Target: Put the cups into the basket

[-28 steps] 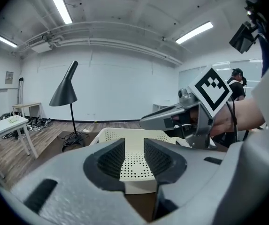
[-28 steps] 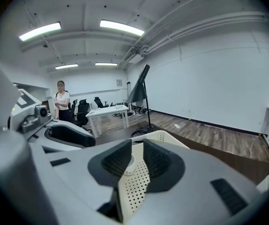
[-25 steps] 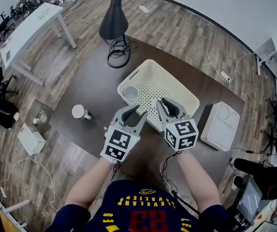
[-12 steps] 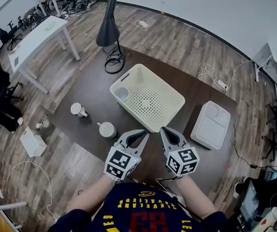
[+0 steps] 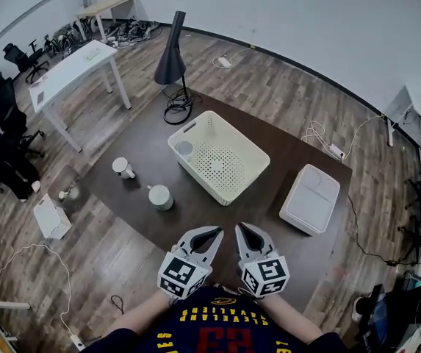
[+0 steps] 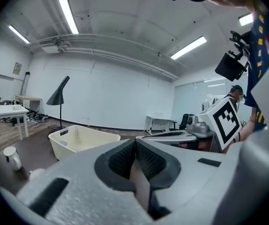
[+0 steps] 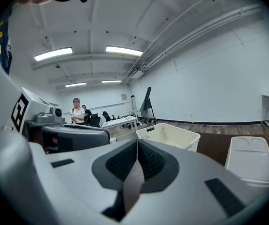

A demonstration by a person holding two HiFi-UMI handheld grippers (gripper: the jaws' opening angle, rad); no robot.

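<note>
Left tool (image 5: 207,234) and right tool (image 5: 250,230), held side by side close to the person's chest: the jaws of each have just been closing and now press together on nothing, as the left gripper view (image 6: 135,142) and the right gripper view (image 7: 137,142) confirm. Both tools point toward the cream perforated basket (image 5: 239,134), which stands well apart from them and already holds one pale cup (image 5: 184,149) in its far-left corner. Two cups remain outside it, to its left: the nearer cup (image 5: 160,196) and, farther out, the handled cup (image 5: 122,167). The step in hand therefore appears to be the gap between one placement and the next pick. The next move calls for spreading one tool, probably the left, reaching to the nearer cup, pinching its wall or rim and lifting it clear of the basket's rim. Supporting surface: a dark brown mat (image 5: 217,223) that seems to lie on the wood floor (image 5: 283,79) and also carries a white lidded box (image 5: 310,198) to the right of the basket. Room: a black floor lamp (image 5: 172,57) behind the basket, a white table (image 5: 74,68), loose cables, plain white walls.
</note>
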